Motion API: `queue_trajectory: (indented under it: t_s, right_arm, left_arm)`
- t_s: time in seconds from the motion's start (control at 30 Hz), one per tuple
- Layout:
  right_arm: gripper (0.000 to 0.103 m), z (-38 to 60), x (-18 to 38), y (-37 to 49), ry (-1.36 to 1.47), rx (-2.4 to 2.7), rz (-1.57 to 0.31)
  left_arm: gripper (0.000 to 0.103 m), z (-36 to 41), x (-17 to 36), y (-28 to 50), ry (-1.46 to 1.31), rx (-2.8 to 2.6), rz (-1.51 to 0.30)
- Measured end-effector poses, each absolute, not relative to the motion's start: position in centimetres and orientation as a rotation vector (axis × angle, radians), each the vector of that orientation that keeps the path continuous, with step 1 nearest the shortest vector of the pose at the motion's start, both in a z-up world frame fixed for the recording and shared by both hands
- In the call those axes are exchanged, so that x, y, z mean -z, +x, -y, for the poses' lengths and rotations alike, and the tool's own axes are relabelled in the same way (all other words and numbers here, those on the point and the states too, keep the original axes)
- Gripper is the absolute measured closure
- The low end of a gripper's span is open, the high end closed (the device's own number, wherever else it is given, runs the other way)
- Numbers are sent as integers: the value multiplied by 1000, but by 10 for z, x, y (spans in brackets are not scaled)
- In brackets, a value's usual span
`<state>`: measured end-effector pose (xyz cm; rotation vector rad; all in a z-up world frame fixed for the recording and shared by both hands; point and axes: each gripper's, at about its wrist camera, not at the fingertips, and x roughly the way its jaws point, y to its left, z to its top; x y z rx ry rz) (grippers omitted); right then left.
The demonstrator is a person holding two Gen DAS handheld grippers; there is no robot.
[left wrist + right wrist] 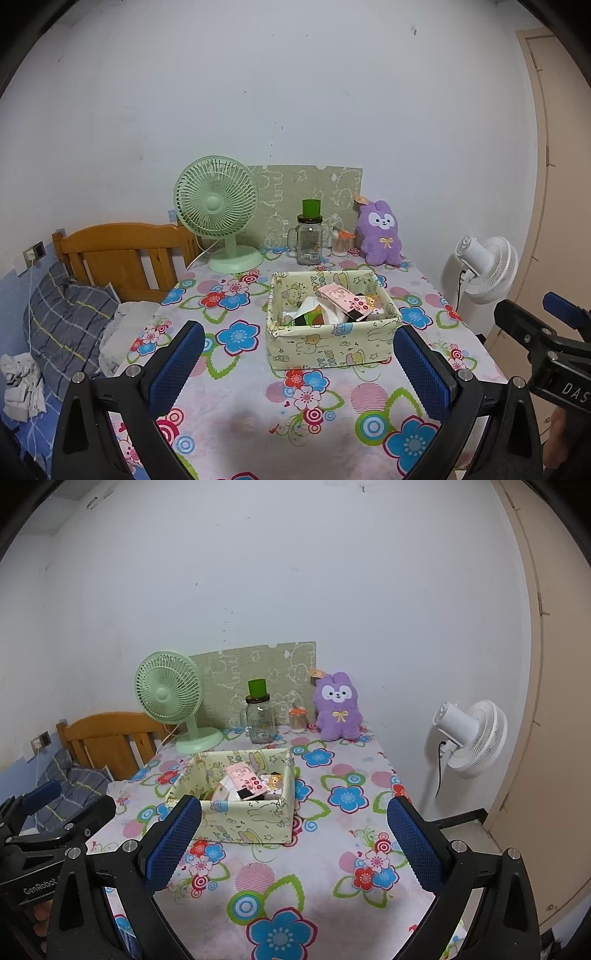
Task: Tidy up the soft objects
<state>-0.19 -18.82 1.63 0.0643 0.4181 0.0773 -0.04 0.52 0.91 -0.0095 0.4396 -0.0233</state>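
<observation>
I hold both grippers above the near end of the table, and both are wide apart with nothing between the pads. The left gripper (299,354) looks straight at the fabric storage box (332,345), which lies between its fingers in the view but is not touched. The right gripper (293,830) is just to the right of it; I think I keep the two side by side and low so that either one can go forward without crossing the other.

From the right gripper the box (255,821) is at about eleven o'clock. It stands on the floral tablecloth (306,882) near the middle of the table. Its walls are soft printed cloth, and inside are several small things lying mixed: a pink card or packet (345,299), something white with a green part (314,314), and a small dark piece. I cannot tell exactly what each one is.

The purple plush rabbit (338,707) is the task's soft object, in my judgement. It sits upright at the far edge, at about twelve o'clock from the right gripper, leaning against the wall, well apart from the box. Just left of it are a small jar of cotton swabs (297,720), a glass mason jar (261,720) with a green cup (257,688) on top, and a green desk fan (170,698). Probably these stand at the back to leave the middle free for working.
</observation>
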Motion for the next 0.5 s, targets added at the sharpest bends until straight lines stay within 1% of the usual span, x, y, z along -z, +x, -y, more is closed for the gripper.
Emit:
queue_trajectory:
  t_s: [0.5]
  right_arm:
    - [1, 187, -15, 1, 65, -82, -409]
  left_arm:
    - [0, -6, -8, 5, -21, 21, -445]
